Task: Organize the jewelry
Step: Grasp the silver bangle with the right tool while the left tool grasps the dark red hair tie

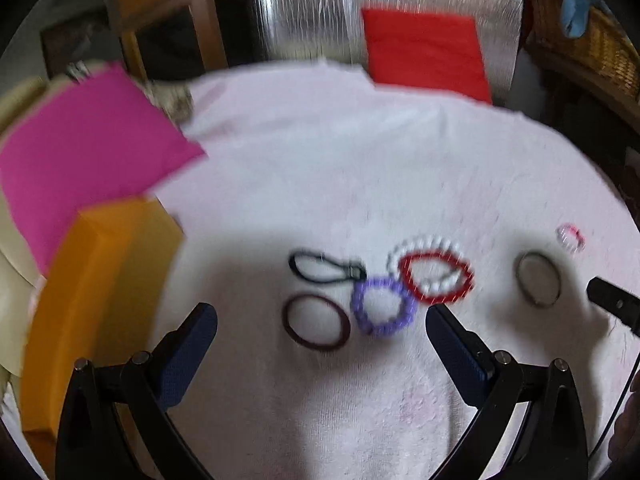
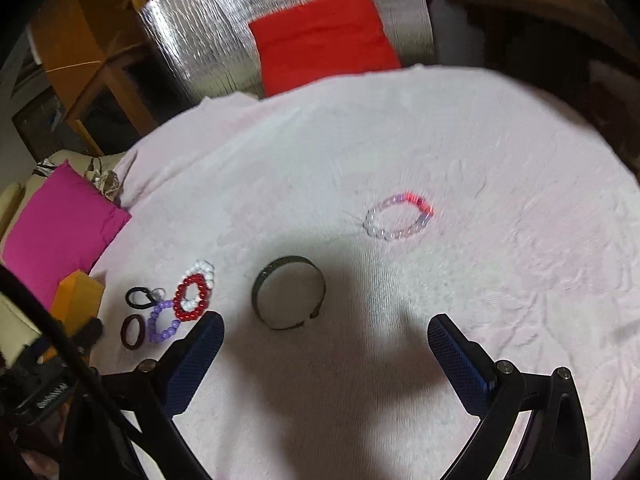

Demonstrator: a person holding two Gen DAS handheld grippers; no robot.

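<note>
Both my grippers are hovering over the table, which is covered with a fuzzy white cloth (image 2: 400,120), and neither one is holding anything. The left gripper (image 1: 320,320) has its fingers spread wide apart, and the right gripper (image 2: 326,330) is spread just as wide.

Most of the jewelry is bunched up right ahead of my left fingers. There's a purple bead bracelet (image 1: 382,306) more or less between the tips, with a dark maroon band (image 1: 316,322) just beside it on the left. A black hair tie (image 1: 324,268) lies a bit further out, touching the purple one as far as I can tell. A red bead bracelet (image 1: 436,278) lies on top of a white pearl bracelet (image 1: 424,246), and the red one touches the purple one too. This view is pretty blurry, so don't quote me on fine details.

Off to the right, apart from the bunch, sits a dark green bangle (image 2: 289,298), just ahead of my right gripper's left finger. Further out again is a pink and white bead bracelet (image 2: 398,216), lying alone on the cloth, well apart from everything else.

At the left edge of the cloth there's an orange box (image 1: 100,300), and behind it a magenta cloth (image 1: 88,152). A red cloth (image 2: 324,36) lies at the far side on a shiny silver sheet (image 2: 192,40).
</note>
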